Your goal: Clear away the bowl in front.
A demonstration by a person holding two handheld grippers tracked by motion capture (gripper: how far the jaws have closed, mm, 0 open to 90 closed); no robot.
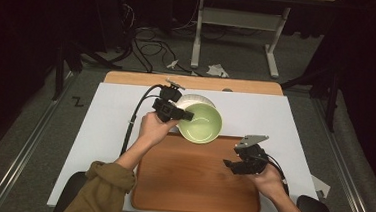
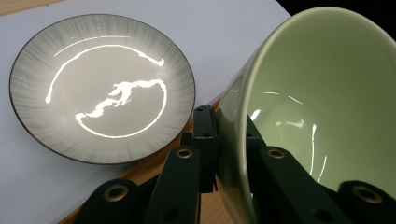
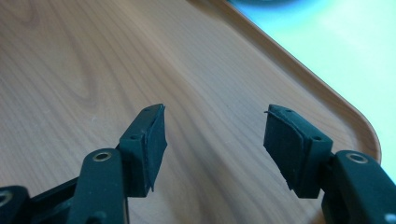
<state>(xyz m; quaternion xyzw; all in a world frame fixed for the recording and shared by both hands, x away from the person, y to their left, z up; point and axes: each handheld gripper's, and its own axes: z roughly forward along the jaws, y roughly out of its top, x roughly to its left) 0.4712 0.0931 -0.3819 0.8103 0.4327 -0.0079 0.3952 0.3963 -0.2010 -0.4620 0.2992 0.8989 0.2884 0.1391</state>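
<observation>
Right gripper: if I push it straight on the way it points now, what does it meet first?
Most likely the wooden tray. The right gripper is open with nothing between its jaws, angled down at the bare tray surface; nothing else shows ahead, though depth is hard to judge.

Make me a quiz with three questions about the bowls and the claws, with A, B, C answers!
1. Where is the grey plate?
A. on the white mat
B. on the floor
C. in the right claw

2. What colour is the bowl?
A. red
B. green
C. blue

3. How is the right claw?
A. shut on a spoon
B. shut on the plate
C. open, with nothing in it

Answers:
1 A: the left claw view shows the plate lying on the white mat, beside the tray.
2 B: both the high view and the left claw view show it pale green.
3 C: its pads stand apart over bare tray wood, while the left claw pinches the bowl's rim.
</observation>
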